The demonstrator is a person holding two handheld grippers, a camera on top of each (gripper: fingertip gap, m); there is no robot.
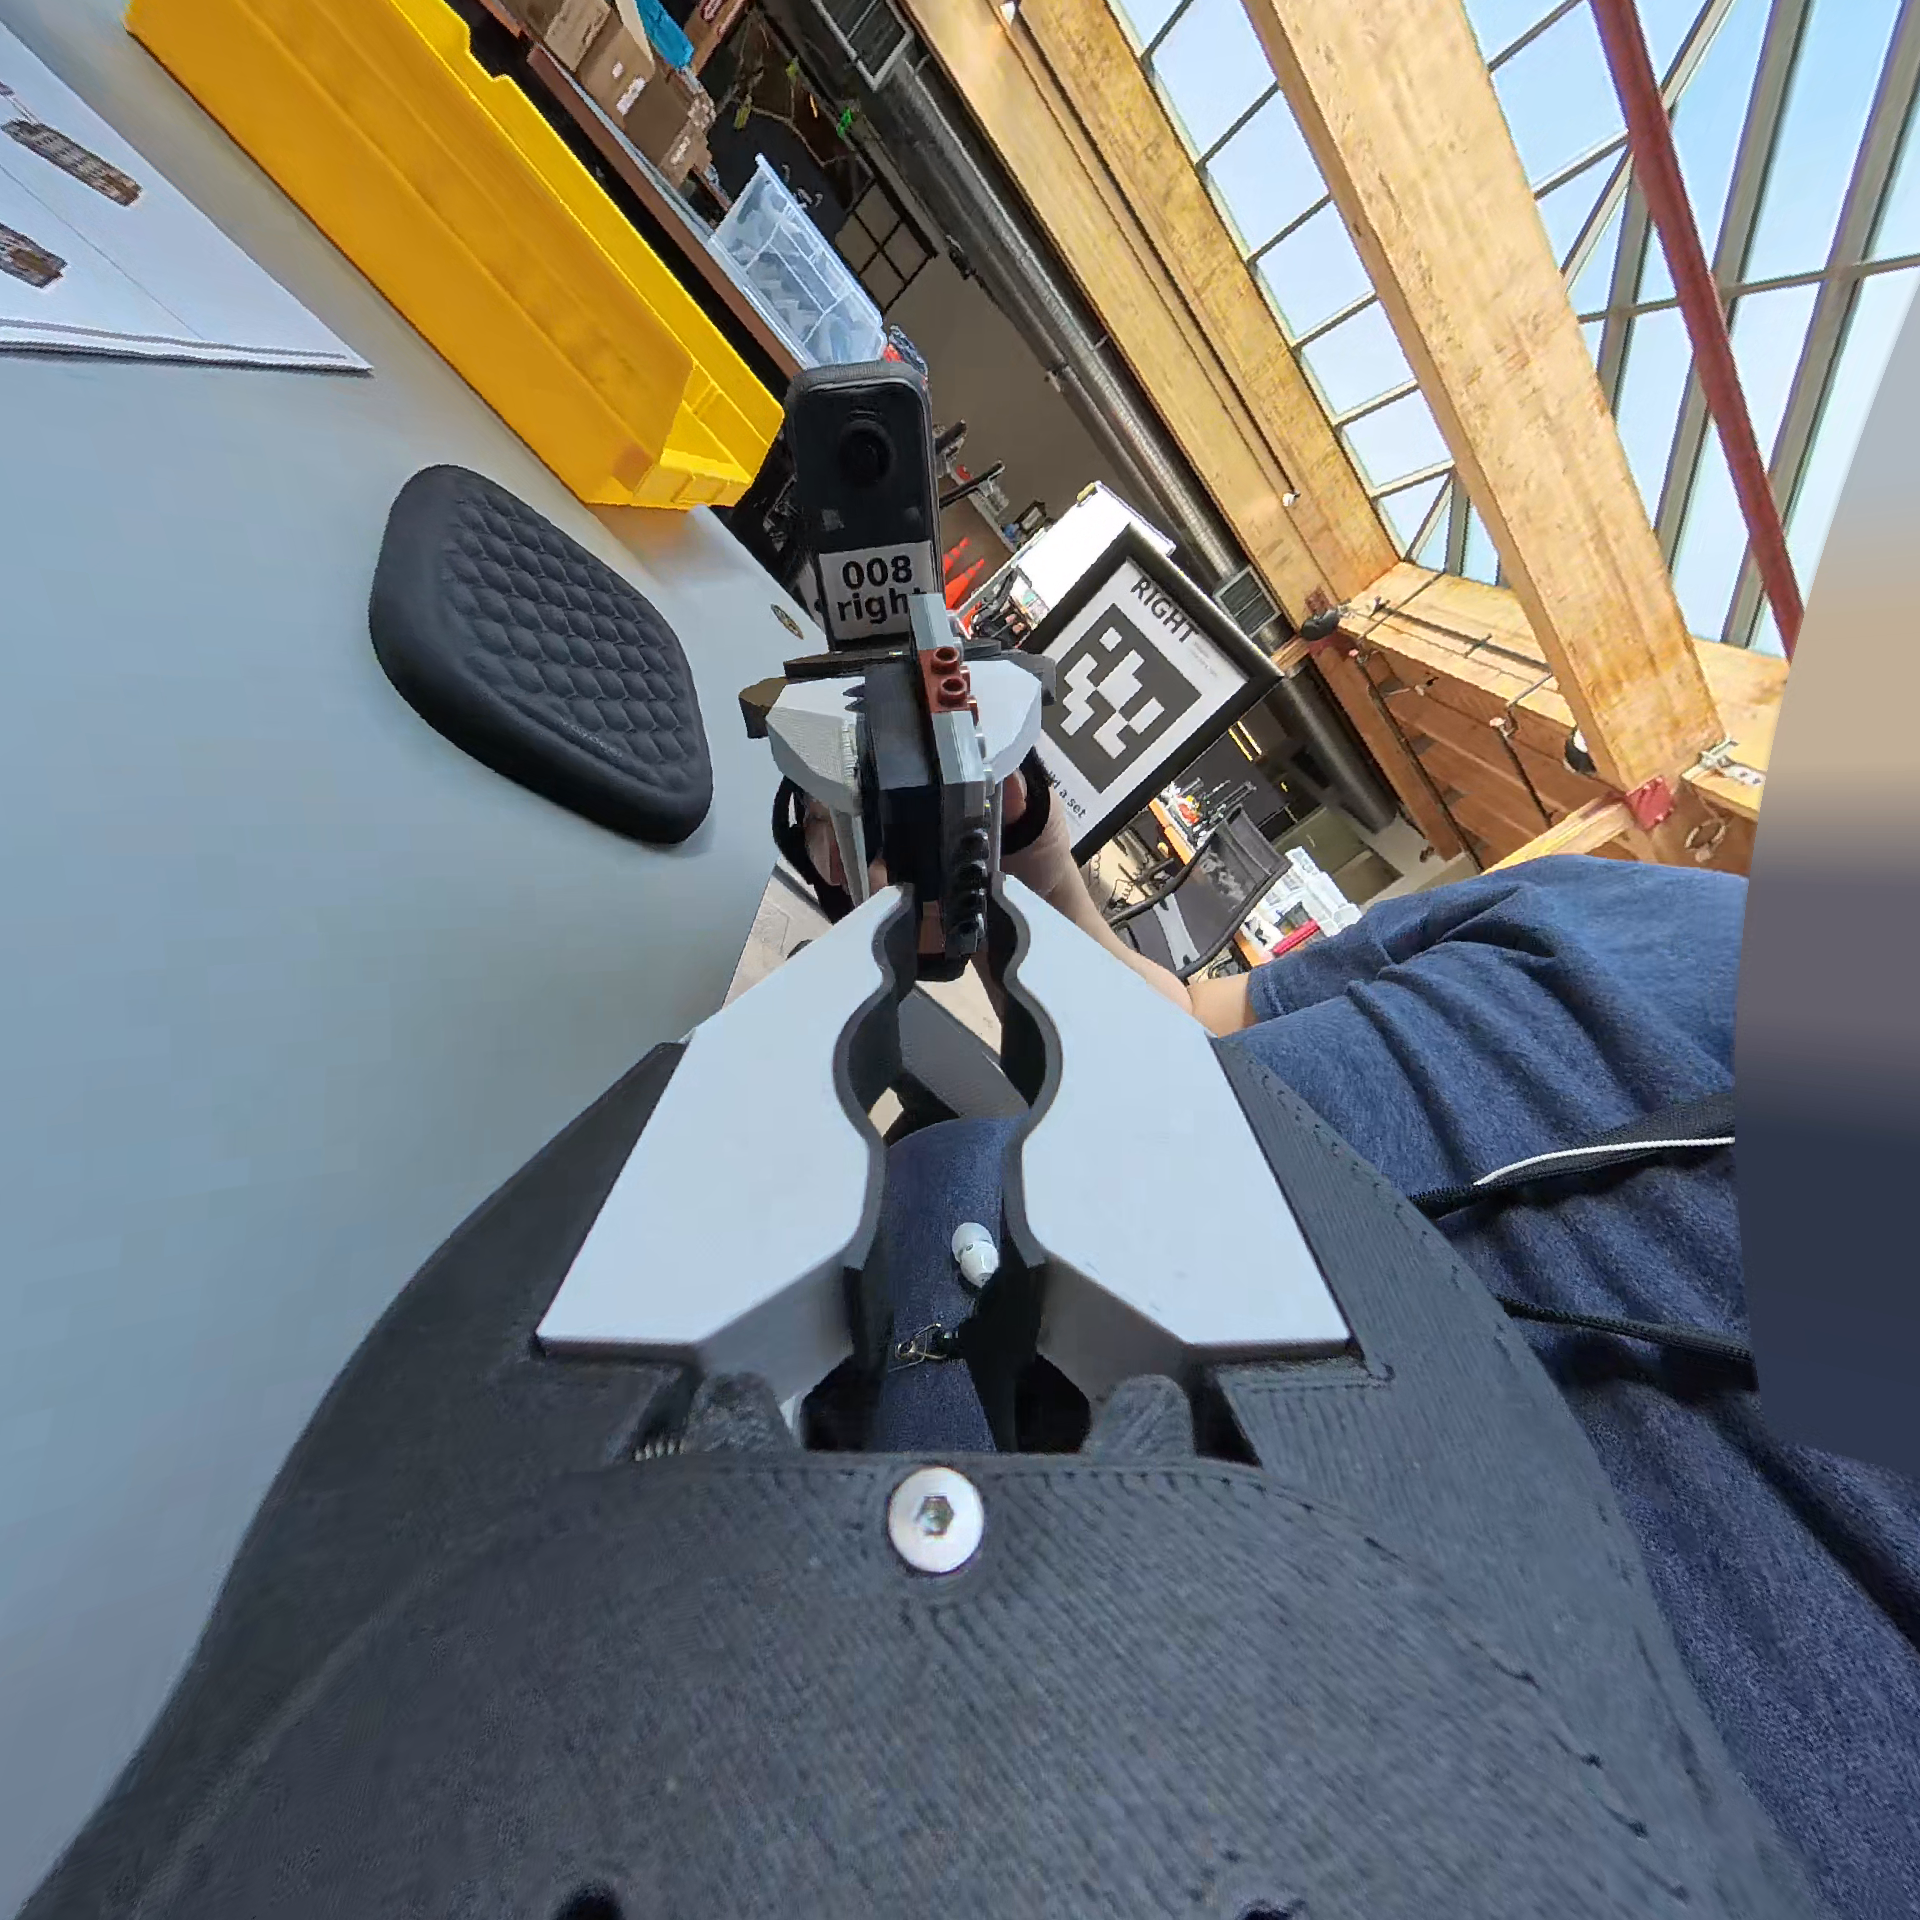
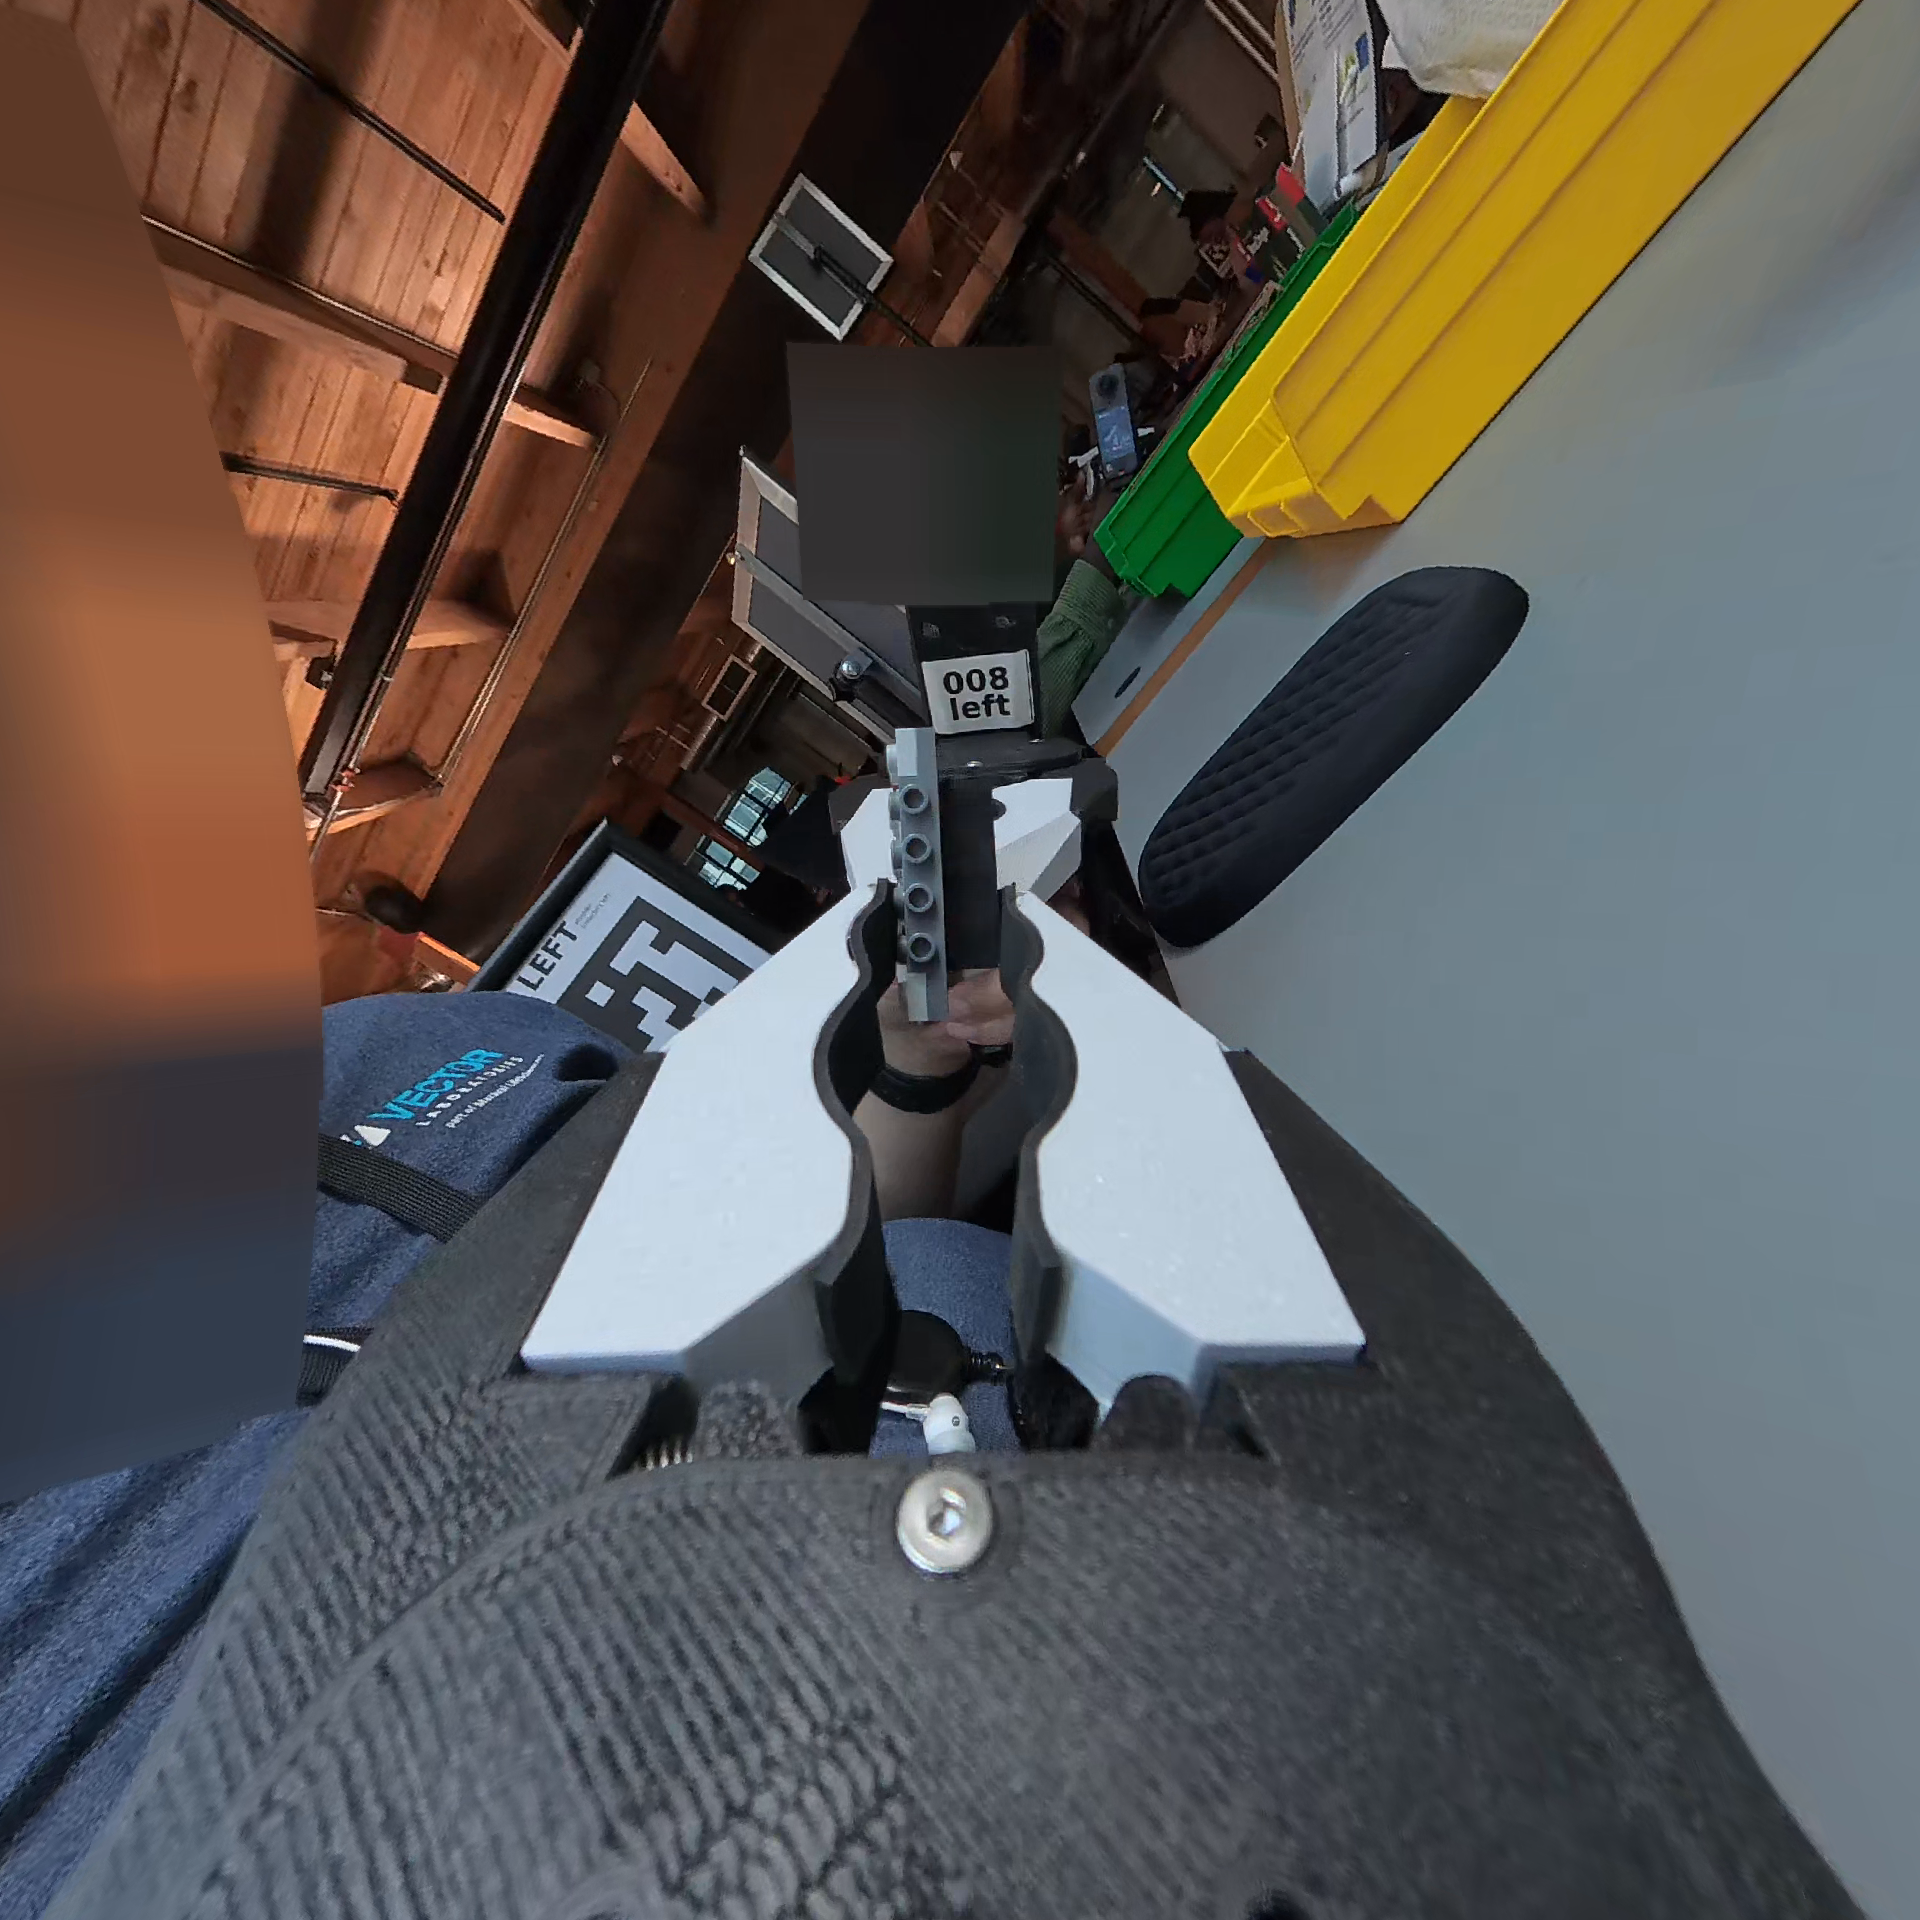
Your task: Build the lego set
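Both claws grip (endwise) lego assembly.

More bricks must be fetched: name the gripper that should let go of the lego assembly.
Left, probably: the left gripper pinches only the end of the lego assembly, while the right gripper holds it deeper between its fingers.
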